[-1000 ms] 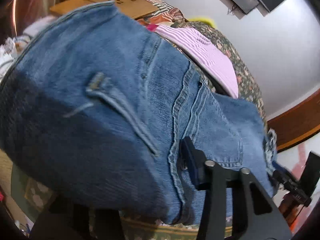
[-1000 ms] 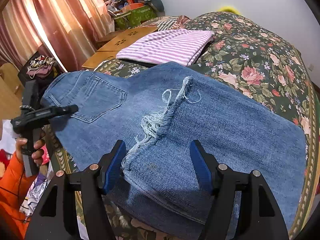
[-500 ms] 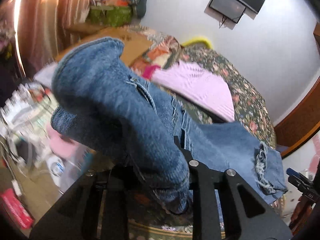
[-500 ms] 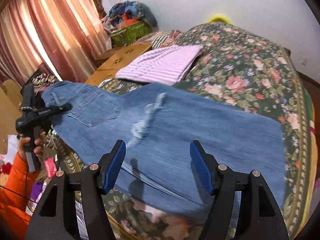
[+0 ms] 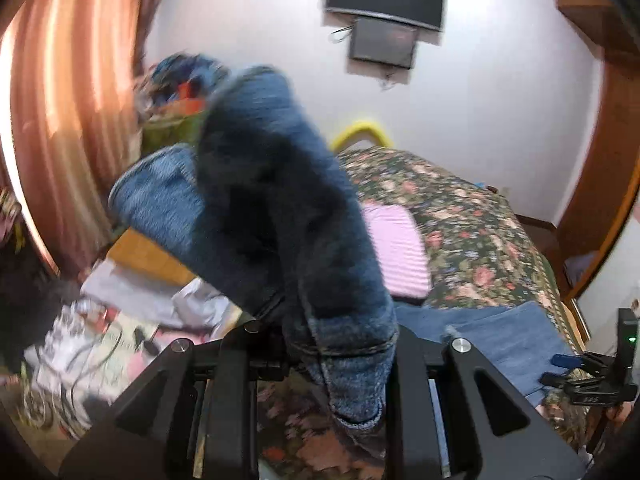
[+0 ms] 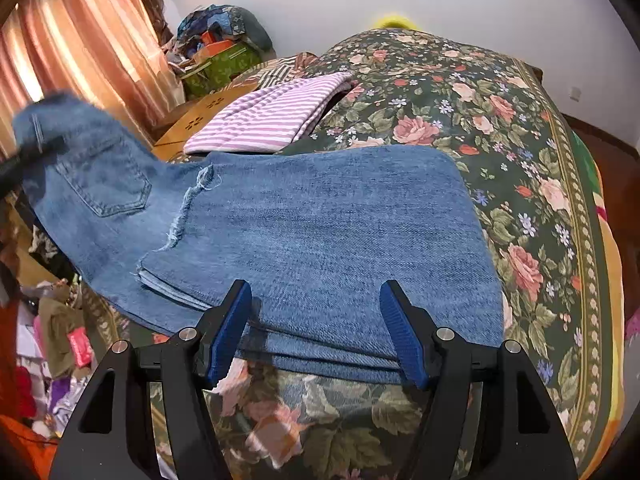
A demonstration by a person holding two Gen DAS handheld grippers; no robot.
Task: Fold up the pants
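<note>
Blue jeans (image 6: 320, 232) lie on the floral bedspread (image 6: 520, 128), legs folded over so the frayed hems (image 6: 188, 208) rest near the back pocket (image 6: 108, 184). My left gripper (image 5: 340, 344) is shut on the waist end of the jeans (image 5: 280, 208) and holds it lifted and bunched above the bed's left edge; it shows blurred at the far left of the right wrist view (image 6: 36, 152). My right gripper (image 6: 316, 332) is open and empty, just above the near folded edge of the jeans. It also shows at the right edge of the left wrist view (image 5: 600, 376).
A folded pink striped garment (image 6: 276, 116) lies on the bed behind the jeans. A wooden piece (image 6: 200, 116), curtains (image 6: 80, 40) and a pile of clutter (image 6: 216, 52) stand to the left. Clothes and cables litter the floor (image 5: 100, 340). A screen (image 5: 384, 0) hangs on the wall.
My left gripper has raised the waist end of the jeans up off the bed. My right gripper has drawn back towards the near edge of the folded legs, staying open.
</note>
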